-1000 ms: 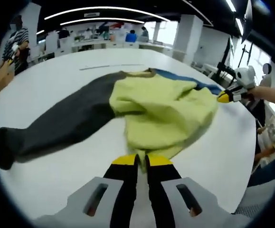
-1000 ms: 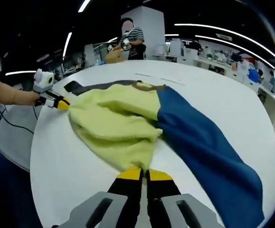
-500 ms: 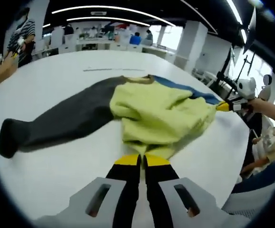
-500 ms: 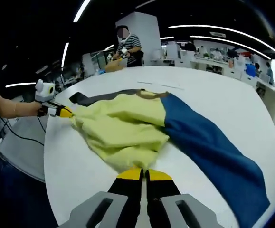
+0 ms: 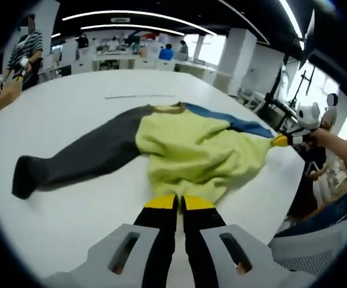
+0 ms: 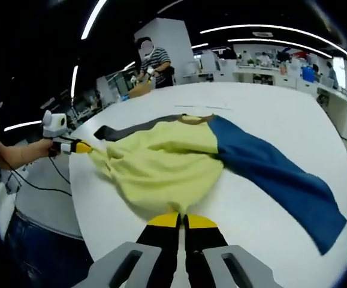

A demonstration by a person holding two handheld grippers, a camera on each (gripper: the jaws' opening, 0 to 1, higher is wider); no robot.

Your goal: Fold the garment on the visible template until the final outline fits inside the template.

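A sweater with a yellow-green body (image 5: 191,150), a dark grey sleeve (image 5: 71,162) and a blue sleeve (image 5: 236,122) lies spread on a white round table (image 5: 71,108). My left gripper (image 5: 178,201) is shut on the yellow hem at the near edge. The right gripper (image 5: 280,141) pinches the hem's other corner at the right. In the right gripper view my right gripper (image 6: 182,219) is shut on the yellow body (image 6: 161,165), with the blue sleeve (image 6: 281,180) stretched to the right. The grey sleeve (image 6: 131,127) lies behind it, and the left gripper (image 6: 80,146) holds the left corner.
A thin line mark (image 5: 140,95) runs across the table beyond the collar. The table's edge (image 6: 80,204) drops off close to both grippers. A person in a striped shirt (image 6: 152,60) stands at the far side. Desks and other people fill the background.
Both grippers have drawn back with the hem still in them. The yellow body now lies flatter and less bunched, and both sleeves show in full.
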